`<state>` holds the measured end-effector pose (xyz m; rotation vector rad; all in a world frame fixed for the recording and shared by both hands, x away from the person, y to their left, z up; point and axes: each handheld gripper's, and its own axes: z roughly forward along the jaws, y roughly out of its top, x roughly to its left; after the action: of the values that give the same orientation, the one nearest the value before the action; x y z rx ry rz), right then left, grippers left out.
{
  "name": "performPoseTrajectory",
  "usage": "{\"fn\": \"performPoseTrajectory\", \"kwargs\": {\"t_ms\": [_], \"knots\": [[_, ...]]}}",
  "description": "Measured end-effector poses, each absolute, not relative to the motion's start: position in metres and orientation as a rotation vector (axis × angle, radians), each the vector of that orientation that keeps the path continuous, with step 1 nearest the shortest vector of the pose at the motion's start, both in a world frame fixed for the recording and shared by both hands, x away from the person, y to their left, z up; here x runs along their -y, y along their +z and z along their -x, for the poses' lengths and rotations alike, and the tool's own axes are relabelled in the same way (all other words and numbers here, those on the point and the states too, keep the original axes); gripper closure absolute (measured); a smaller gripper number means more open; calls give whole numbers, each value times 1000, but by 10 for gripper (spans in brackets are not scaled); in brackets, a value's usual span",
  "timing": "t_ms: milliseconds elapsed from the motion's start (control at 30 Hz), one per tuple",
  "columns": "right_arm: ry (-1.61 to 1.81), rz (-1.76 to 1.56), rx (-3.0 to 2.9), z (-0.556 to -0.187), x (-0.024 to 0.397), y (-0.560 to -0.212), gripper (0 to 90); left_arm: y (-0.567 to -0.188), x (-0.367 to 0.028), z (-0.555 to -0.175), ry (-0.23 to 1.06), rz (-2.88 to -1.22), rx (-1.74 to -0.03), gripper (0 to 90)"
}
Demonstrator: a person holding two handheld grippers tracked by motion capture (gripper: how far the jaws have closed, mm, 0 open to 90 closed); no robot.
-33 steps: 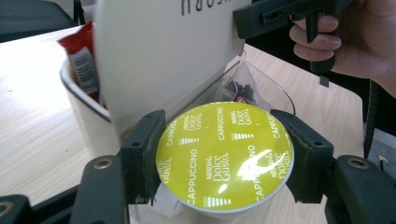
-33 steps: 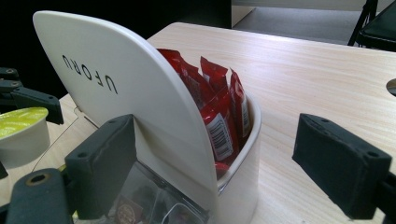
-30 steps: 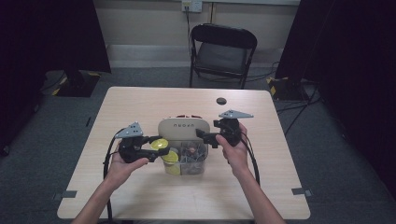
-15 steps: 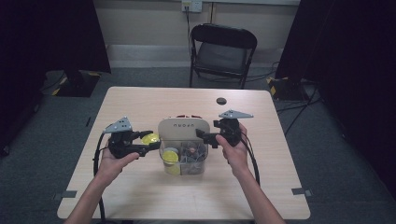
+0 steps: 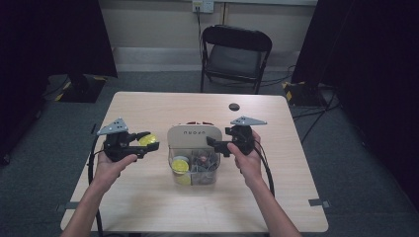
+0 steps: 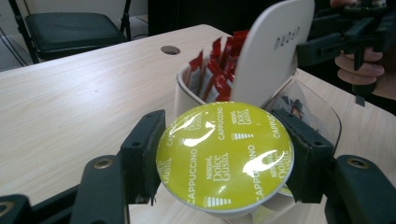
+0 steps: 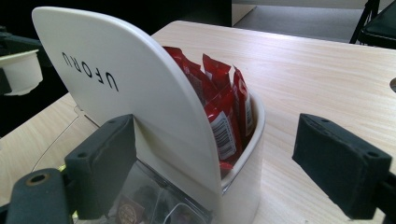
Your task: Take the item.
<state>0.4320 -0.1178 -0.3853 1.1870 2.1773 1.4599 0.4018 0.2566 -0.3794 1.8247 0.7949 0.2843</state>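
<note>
Table [image 5: 148,197]: pale wood-grain top, rectangular with rounded corners, matte; a small dark round hole [image 5: 234,106] near the far edge.

Organiser [image 5: 193,140] at mid-table: smooth off-white plastic, a tall rounded back panel with grey lettering standing upright. Behind the panel, a curved cup section packed with glossy red sachets [image 7: 224,107], upright, barcodes showing. In front of the panel, a clear plastic bin [image 5: 193,170], rounded walls, holding dark capsules and a yellow-lidded one [image 5: 180,165].

Right gripper [image 5: 217,144]: black, boxy, grey three-cornered plate on top, held level at the organiser's right side. Jaws stand wide apart; in the right gripper view one pad [image 7: 105,163] sits against the front of the white panel, the other well clear over the table. Nothing clamped.

Left gripper [image 5: 148,143]: same build, held left of the organiser and apart from it, above the table. Jaws closed on a coffee capsule [image 6: 225,151], one flat black pad at each side of its rim.

Capsule: round, shiny yellow-green foil lid printed with white lettering, slightly wrinkled, glare spots; white plastic cup body beneath.
</note>
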Motion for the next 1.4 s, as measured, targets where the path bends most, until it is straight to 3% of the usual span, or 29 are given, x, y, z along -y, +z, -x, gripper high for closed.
{"fn": "performPoseTrajectory", "kwargs": {"t_ms": [700, 1400], "knots": [[1457, -1188, -2179, -432, 118, -385, 127, -416, -281, -430, 351, -1882, -965, 386], [1458, -1192, -2185, -433, 118, -386, 125, -464, -288, -449, 325, -1952, -1092, 386]]}}
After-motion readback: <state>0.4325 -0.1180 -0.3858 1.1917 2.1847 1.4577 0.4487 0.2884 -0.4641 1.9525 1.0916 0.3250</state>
